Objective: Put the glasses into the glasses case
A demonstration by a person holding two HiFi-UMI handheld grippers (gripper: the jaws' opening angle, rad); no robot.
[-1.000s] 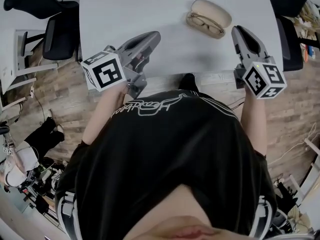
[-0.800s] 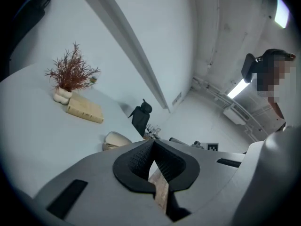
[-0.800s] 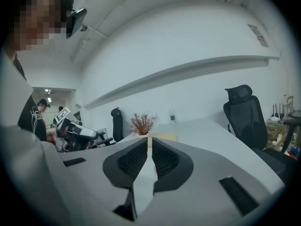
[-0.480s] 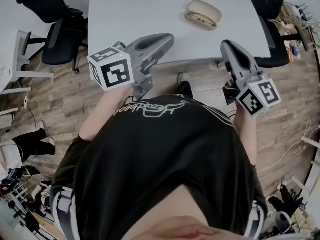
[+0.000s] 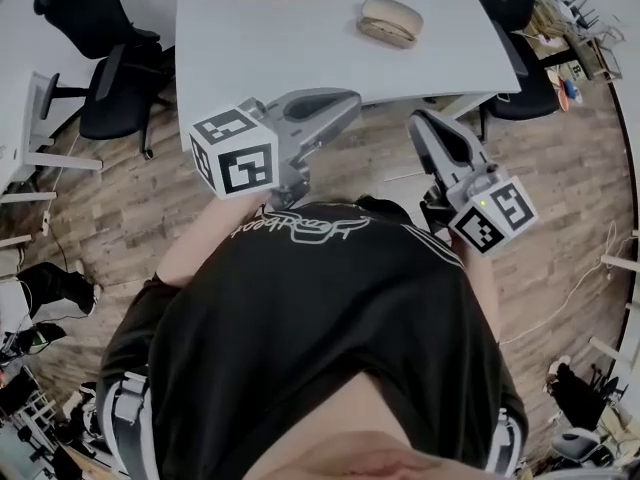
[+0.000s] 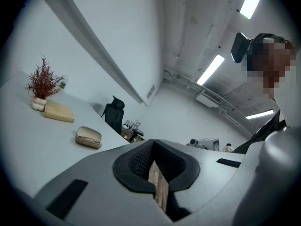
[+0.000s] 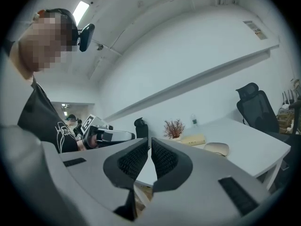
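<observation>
Since a second ago the person has backed off from the table [image 5: 270, 48], so both grippers now hang over the wooden floor [image 5: 140, 203] rather than the tabletop. In the head view, the left gripper [image 5: 335, 100] and right gripper [image 5: 418, 124] point toward the table edge. The glasses case [image 5: 390, 20] lies on the far part of the table, well apart from both; I can't make out the glasses at this size.

In the left gripper view, the jaws meet at the tips with nothing between them, and the case sits on the table beyond. In the right gripper view, the jaws stand together, only a sliver apart, empty, with the case to their right.
</observation>
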